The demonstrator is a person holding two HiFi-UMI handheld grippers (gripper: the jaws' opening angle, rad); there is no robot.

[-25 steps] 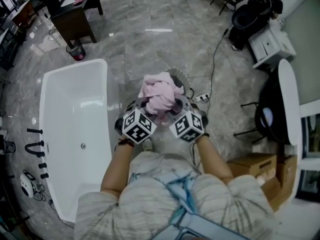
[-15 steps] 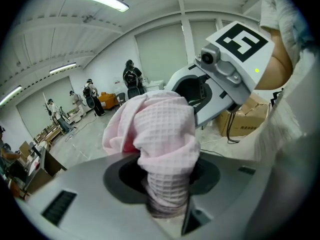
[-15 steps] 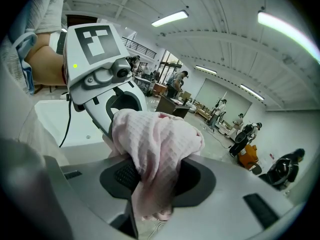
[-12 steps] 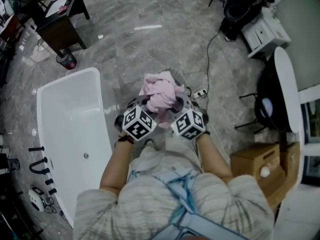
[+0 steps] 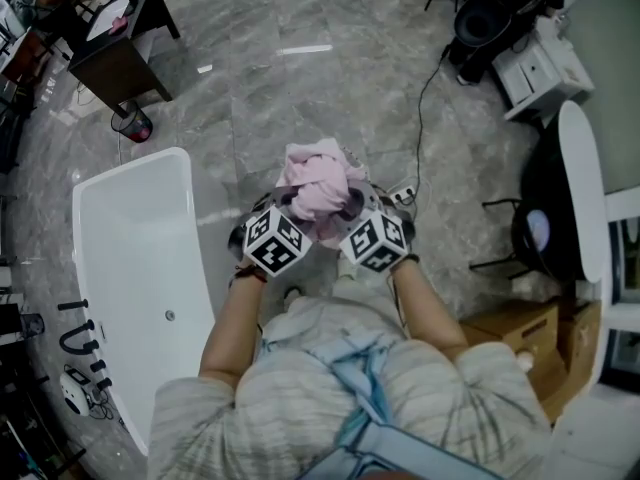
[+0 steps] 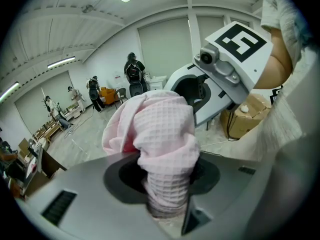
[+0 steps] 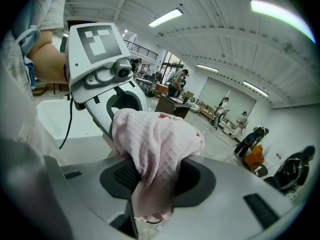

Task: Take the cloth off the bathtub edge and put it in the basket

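A pink waffle-weave cloth (image 5: pixel 318 183) is bunched up in the air in front of the person, above the marble floor. Both grippers hold it from below. My left gripper (image 5: pixel 296 206) is shut on its left side, and in the left gripper view the cloth (image 6: pixel 160 134) rises out from between the jaws (image 6: pixel 167 186). My right gripper (image 5: pixel 349 204) is shut on its right side, where the cloth (image 7: pixel 152 139) drapes over the jaws (image 7: pixel 150 186). A sliver of the basket's rim (image 5: pixel 358 168) peeks out behind the bundle; the rest is hidden. The white bathtub (image 5: pixel 130 268) lies to the left.
A black desk (image 5: pixel 110 48) and a small bin (image 5: pixel 135 125) stand at the far left. A power strip (image 5: pixel 403 194) with a cable lies just right of the cloth. At the right are a cardboard box (image 5: pixel 510 328), a black chair (image 5: pixel 530 233) and a round white table (image 5: pixel 585 188). Black fittings (image 5: pixel 80 318) sit left of the tub.
Both grippers keep their hold on the cloth bundle, which stays between them. The head view has shifted, so the bathtub now sits lower and further left.
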